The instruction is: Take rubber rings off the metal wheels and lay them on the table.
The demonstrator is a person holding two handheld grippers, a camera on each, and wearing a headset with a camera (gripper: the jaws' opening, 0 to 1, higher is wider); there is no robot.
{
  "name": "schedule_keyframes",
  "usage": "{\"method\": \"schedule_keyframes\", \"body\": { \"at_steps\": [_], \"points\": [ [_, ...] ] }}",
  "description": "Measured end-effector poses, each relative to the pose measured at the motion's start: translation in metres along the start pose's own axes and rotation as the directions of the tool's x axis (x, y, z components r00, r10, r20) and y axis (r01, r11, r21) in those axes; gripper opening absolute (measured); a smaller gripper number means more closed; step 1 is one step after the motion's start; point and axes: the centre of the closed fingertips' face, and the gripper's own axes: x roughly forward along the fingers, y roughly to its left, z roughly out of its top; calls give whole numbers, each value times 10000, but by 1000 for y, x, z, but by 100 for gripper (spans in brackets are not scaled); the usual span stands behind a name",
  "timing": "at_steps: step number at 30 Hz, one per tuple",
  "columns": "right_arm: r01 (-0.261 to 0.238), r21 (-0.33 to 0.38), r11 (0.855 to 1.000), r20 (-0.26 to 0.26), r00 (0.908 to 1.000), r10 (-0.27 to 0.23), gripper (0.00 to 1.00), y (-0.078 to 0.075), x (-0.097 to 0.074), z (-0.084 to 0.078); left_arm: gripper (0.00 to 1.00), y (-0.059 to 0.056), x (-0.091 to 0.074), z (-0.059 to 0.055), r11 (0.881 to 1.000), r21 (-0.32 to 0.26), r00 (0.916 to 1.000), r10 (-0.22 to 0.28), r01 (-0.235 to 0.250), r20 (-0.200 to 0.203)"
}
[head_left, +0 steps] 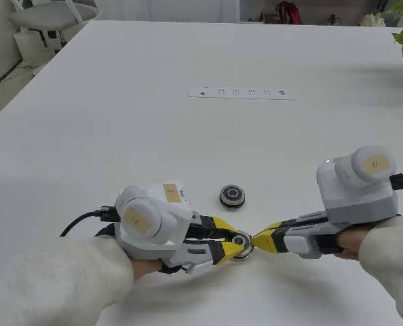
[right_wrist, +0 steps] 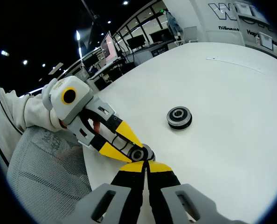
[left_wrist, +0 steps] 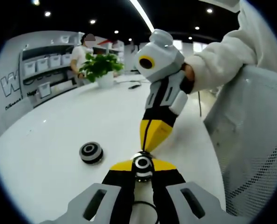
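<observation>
Your left hand-held gripper [head_left: 230, 241] is clamped on a metal wheel [head_left: 241, 244], one yellow-tipped jaw on each side of it. It's low at the near edge of the table [head_left: 154, 136], right in front of you. Can't tell if the wheel touches the table.

In the left gripper view the same wheel [left_wrist: 142, 167] sits between the yellow tips of that hand-held gripper [left_wrist: 142, 163], hub facing the camera.

Your right hand-held gripper [head_left: 261, 240] comes in from the opposite side. Its jaws are pressed together and the tips are up against the rim of the held wheel. In the right gripper view its tips [right_wrist: 146, 164] meet the wheel [right_wrist: 139, 154] just beside the left unit's jaws [right_wrist: 137, 151]. Can't tell whether they've nipped the rubber ring or are only touching it.

In the left gripper view the right unit [left_wrist: 148, 145] drops in from above, point down on the wheel.

The second wheel [head_left: 233, 195] lies flat on the table just beyond the two tips, apart from both, dark rubber ring on it [left_wrist: 91, 152] [right_wrist: 179, 116].

A white power strip [head_left: 242, 92] lies further back on the table, and a potted plant [left_wrist: 99, 65] stands at the far right end.
</observation>
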Motion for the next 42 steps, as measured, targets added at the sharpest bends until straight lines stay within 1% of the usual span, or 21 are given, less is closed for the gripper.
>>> {"method": "schedule_keyframes", "body": {
  "at_steps": [5,42],
  "points": [
    [0,-36,10000,-43,10000,0,0,1,0,1,14,0,0,0,9999,106,10000,25,-24,-18],
    [-141,-292,9995,37,9999,142,0,6,0,7,14,1,0,0,10000,47,10000,50,-50,76]
  ]
}}
